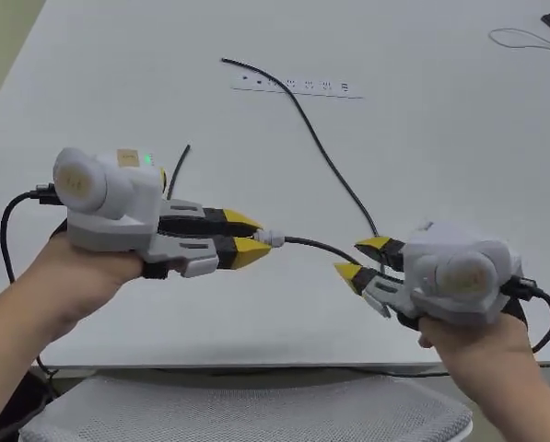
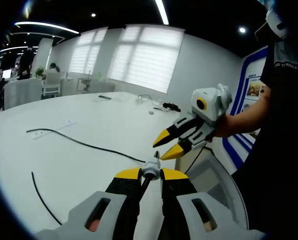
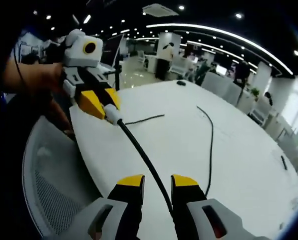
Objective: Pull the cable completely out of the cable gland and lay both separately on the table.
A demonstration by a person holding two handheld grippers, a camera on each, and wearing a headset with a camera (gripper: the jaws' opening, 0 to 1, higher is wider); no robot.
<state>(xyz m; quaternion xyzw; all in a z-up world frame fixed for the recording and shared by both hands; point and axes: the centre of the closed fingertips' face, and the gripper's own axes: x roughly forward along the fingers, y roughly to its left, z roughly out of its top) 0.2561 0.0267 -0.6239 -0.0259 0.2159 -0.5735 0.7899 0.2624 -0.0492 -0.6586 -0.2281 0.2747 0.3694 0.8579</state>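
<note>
Small white plastic cable gland (image 1: pixel 271 239) is held in the air over the near part of the large white table (image 1: pixel 440 138), clear of its surface. The left gripper (image 1: pixel 260 236), grey-bodied with yellow-tipped black jaws, has its jaws pressed onto the gland from both sides; the left gripper view confirms the gland is nipped at the very tips. The thin black round cable (image 1: pixel 322 157) is seated in the gland. It leaves the gland's free end, runs through the air to the right of the gland and passes between the jaws of the right gripper (image 1: pixel 348 257). It then lies on the table beyond the gland in a long line curving away to the far left. The right gripper's jaws stand spread, the gap wider than the cable. In the right gripper view the cable runs down the middle of that gap; whether it brushes either jaw cannot be told at this angle. Each gripper is carried in a bare hand, the left hand (image 1: pixel 76 276) to the left of the gland and the right hand (image 1: pixel 468 350) to its right. A second, short black wire (image 1: pixel 178 170) lies loose on the table beyond and left of the gland, apart from the main cable. A flat white strip (image 1: pixel 330 89) with a row of small marks lies farther beyond the gland, and the cable crosses it. A grey mesh chair (image 1: pixel 256 414) sits nearer than the gland, below the table edge.
</note>
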